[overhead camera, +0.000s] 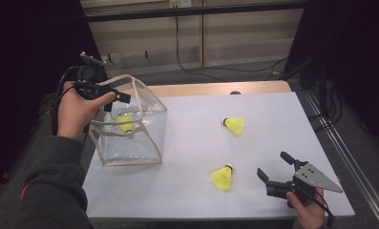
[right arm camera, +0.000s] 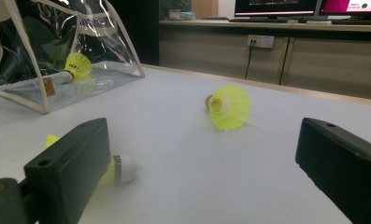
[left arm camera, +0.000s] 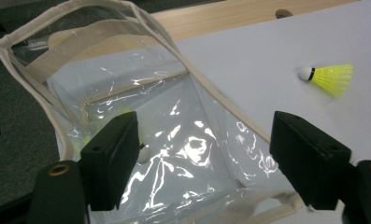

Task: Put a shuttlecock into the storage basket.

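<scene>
A clear plastic bag (overhead camera: 144, 138) with beige trim stands open at the table's left. One yellow shuttlecock (overhead camera: 126, 123) lies inside it. My left gripper (overhead camera: 116, 101) hovers open over the bag's rim (left arm camera: 230, 109), its jaws wide apart above the opening; the shuttlecock's white cork (left arm camera: 144, 154) peeks out beside the left jaw. Two more yellow shuttlecocks lie on the white tabletop: a far shuttlecock (overhead camera: 235, 125) (left arm camera: 332, 77) (right arm camera: 227, 106) and a near shuttlecock (overhead camera: 223, 177) (right arm camera: 120, 168). My right gripper (overhead camera: 274, 166) (right arm camera: 202, 172) is open low at the front right, just right of the near shuttlecock.
The white table surface (overhead camera: 196, 157) ends in a wooden strip (overhead camera: 215, 88) at the back. Cables run across the floor behind it. A dark metal frame (overhead camera: 321, 95) stands off the right edge. Monitors sit on a far counter (right arm camera: 276, 25).
</scene>
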